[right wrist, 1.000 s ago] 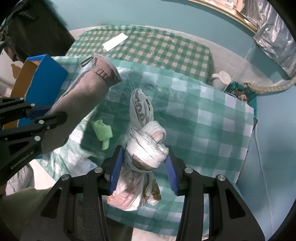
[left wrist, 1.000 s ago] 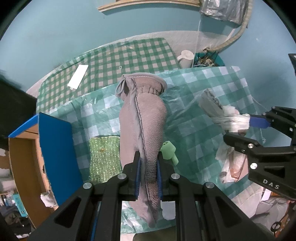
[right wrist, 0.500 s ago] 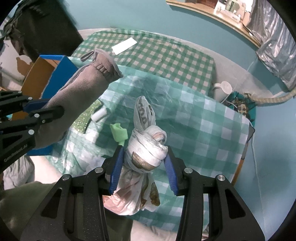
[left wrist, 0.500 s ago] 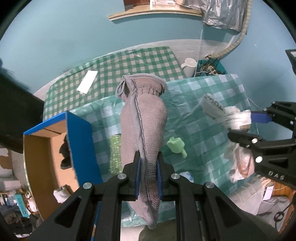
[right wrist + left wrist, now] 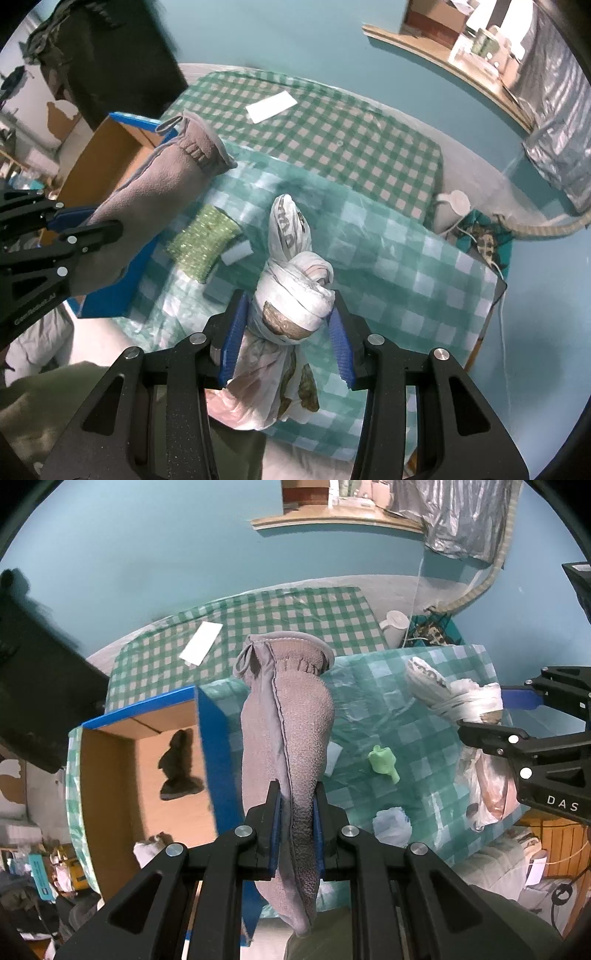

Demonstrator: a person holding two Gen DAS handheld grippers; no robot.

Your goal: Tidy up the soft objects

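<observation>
My left gripper point(image 5: 297, 808) is shut on a grey fleece sock point(image 5: 288, 716) and holds it high above the table; it also shows in the right wrist view point(image 5: 155, 192). My right gripper point(image 5: 286, 332) is shut on a knotted white plastic bag point(image 5: 295, 291), also lifted; the bag shows in the left wrist view point(image 5: 458, 698). A blue cardboard box point(image 5: 147, 760) stands open at the table's left with a dark soft item point(image 5: 179, 764) inside. A green foam piece point(image 5: 382, 762), a green sponge cloth point(image 5: 203, 243) and a white block point(image 5: 236, 254) lie on the table.
The table carries a green-checked plastic cover point(image 5: 406, 258). Behind it is a second checked surface point(image 5: 280, 616) with a white paper point(image 5: 201, 644). A white jug point(image 5: 395, 626) and a teal basket point(image 5: 484, 236) sit at the far right. A crumpled white bag point(image 5: 391, 821) lies near the front edge.
Both grippers have risen and pulled back with their loads. The blue box has come fully into the left wrist view, showing its open inside.
</observation>
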